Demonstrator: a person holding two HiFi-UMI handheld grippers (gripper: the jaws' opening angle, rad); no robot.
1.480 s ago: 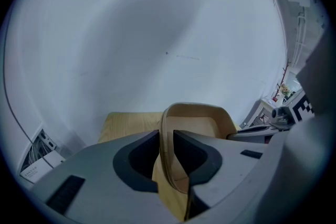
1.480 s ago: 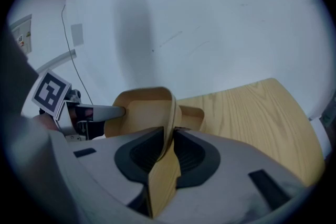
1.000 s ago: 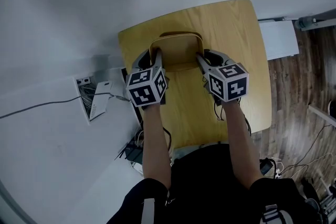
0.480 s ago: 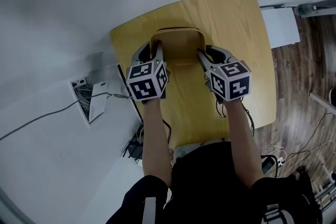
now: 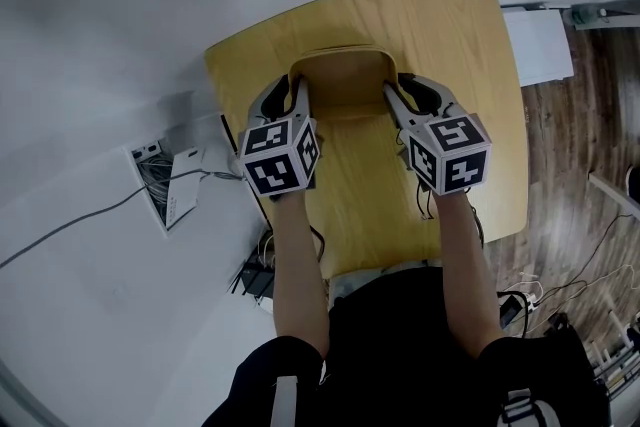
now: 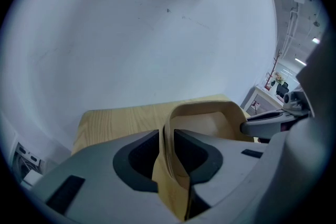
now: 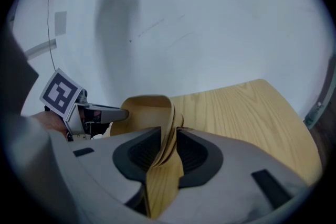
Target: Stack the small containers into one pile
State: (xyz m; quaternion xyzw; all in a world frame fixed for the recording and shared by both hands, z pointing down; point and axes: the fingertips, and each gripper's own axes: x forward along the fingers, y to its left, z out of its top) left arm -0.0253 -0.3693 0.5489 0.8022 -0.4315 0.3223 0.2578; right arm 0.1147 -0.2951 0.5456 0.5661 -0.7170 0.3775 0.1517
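White walls closed in on two sides of the pale wooden table (image 5: 470,65), and the stack of containers (image 5: 345,80) sat toward its far end, nested into one tan pile with the open side up. Whether it rested fully on the top or hung just above it I could not tell. It lay squarely between the two tools, its longer sides running away from the person. The left gripper (image 6: 167,136) pinched the pile's left wall, its jaws narrow with the thin layered rim clamped between the pads. The right gripper (image 7: 169,136) stood on the opposite wall; its jaws had just been opening, and the splayed layers of the rim stood between them, the pad tips seemingly touching it. Neither hand was nearer than the other. To my eye, letting go cleanly would mean each tool drawing back along its own wall, toward the person, rather than sideways.
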